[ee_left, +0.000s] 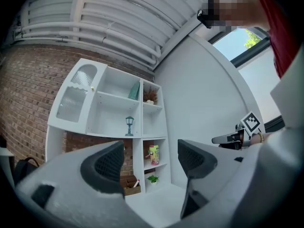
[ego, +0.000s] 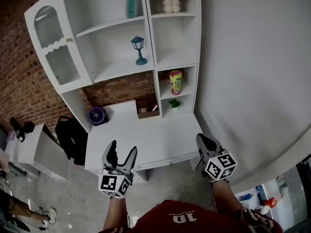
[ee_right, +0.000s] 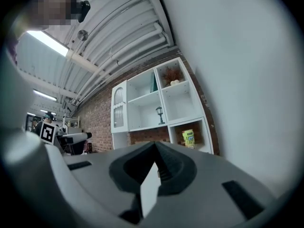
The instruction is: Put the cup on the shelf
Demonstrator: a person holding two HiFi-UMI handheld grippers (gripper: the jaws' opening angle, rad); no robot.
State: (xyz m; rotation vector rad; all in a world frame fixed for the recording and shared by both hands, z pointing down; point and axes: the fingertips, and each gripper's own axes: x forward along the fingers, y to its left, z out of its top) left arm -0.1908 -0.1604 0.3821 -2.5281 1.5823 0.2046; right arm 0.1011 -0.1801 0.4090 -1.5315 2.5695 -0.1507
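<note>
- The left tool (ego: 122, 150) has its jaws well apart, with nothing between the pads. Through the gap, its own view shows only the shelf unit far off.
- The right tool (ego: 203, 140) has its jaws closed together, pad on pad, and grips nothing.
- Both tools are held out over the near edge of the white surface (ego: 146, 135), the left at 7 o'clock in the head view and the right at 5 o'clock. Each carries its marker cube at the hand end.
- The cup (ego: 176, 82), yellow-green with print on it, stands upright in a small open compartment of the white shelf unit (ego: 148, 33). It is at 1 o'clock from the left tool and 11 o'clock from the right, well apart from both.
- A small green plant (ego: 174, 103) sits in the compartment directly under the cup, at 6 o'clock from it.
- A blue lantern (ego: 139, 50) stands in the wide bay at 10 o'clock from the cup.
- A white vase (ego: 171, 6) sits in the top right compartment, at 12 o'clock from the cup.
- A brown box (ego: 147, 111) rests on the surface against the brick wall (ego: 24, 81), at 9 o'clock from the plant.
- A purple fan (ego: 97, 115) sits at the surface's far left corner.
- A black backpack (ego: 70, 137) lies on the floor at 8 o'clock from the fan.
</note>
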